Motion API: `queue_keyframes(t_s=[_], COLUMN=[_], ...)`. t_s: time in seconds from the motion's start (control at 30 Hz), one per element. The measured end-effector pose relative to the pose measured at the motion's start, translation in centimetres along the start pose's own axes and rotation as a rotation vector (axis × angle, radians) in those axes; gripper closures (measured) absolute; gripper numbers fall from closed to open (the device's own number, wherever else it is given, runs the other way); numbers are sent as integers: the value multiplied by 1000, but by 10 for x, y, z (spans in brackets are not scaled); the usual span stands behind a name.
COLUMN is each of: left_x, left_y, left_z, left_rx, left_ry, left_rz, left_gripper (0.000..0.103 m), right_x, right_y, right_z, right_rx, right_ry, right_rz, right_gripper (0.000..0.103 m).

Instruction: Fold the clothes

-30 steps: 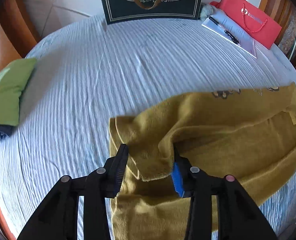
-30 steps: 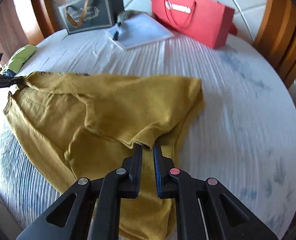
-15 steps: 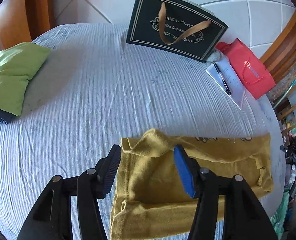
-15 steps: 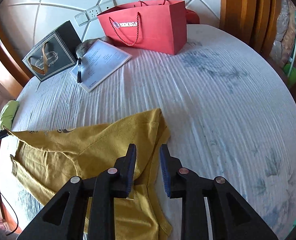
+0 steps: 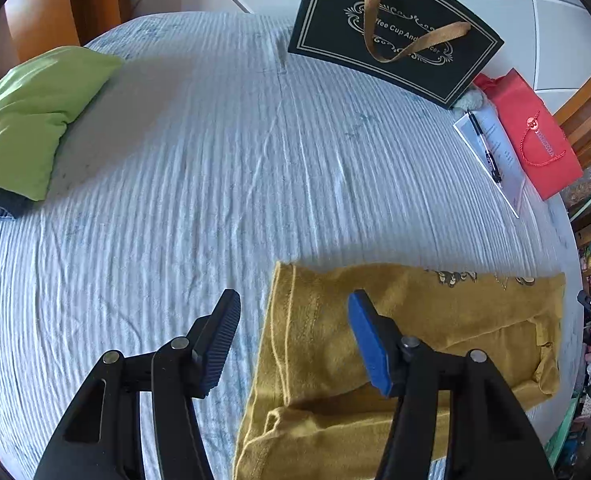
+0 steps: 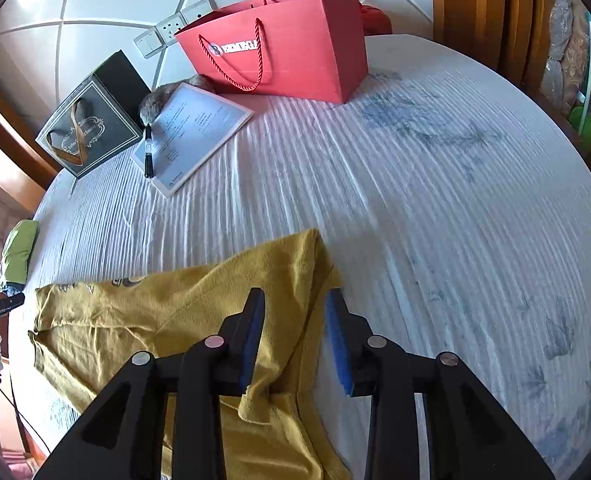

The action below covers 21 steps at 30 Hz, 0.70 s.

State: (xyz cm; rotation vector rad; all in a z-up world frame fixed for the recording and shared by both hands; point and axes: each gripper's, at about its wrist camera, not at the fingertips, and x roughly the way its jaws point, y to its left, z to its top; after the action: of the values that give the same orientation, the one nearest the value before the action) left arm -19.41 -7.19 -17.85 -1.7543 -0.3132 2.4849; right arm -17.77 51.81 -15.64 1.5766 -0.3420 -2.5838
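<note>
Green folded garment (image 5: 27, 120) at worktop's (image 5: 215, 168) far left edge. My left claw (image 5: 293, 336) spread, empty, over mustard shirt's (image 5: 435, 320) left hem. Shirt lies flat, near edge. My right claw (image 6: 295, 334) spread above its right end.

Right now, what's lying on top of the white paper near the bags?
A black pen lies on the paper, along its left edge. A grey furry thing sits at its far corner, partly hidden behind it; what it is, I cannot tell.

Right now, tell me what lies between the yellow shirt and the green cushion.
Only bare striped bedcover lies between the yellow shirt and green cushion, shown in the left wrist view.
</note>
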Motion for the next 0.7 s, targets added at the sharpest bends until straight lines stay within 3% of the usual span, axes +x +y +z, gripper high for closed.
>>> queue_keyframes(t_s=[0.1,0.23,0.33,0.37,0.4,0.43,0.47,0.57,0.7], left_x=[17,34,40,41,40,38,35,23,47], left_y=[-10,-15,-20,-23,-26,-29,-32,-46,-47], left_z=[6,9,7,7,7,7,7,5,16], left_rx=[4,-2,4,11,19,27,30,91,101], left_ry=[32,83,81,73,61,53,40,-44,-20], left_rz=[3,-4,7,23,46,62,77,147,190], left_gripper=[45,37,37,42,54,89,90,90,77], right_x=[10,28,40,39,38,38,37,25,5], right_y=[0,-2,-1,4,9,13,18,28,4], right_z=[12,20,22,21,20,19,18,15,10], right_rx=[12,30,37,19,1,-18,-36,-67,58], right_ry=[18,58,80,70,60,50,40,-21,-54], right_rz=[-4,-15,-33,-48,-62,-77,-92,-137,-106], right_gripper=[63,62,61,61,62,81,99,99,97])
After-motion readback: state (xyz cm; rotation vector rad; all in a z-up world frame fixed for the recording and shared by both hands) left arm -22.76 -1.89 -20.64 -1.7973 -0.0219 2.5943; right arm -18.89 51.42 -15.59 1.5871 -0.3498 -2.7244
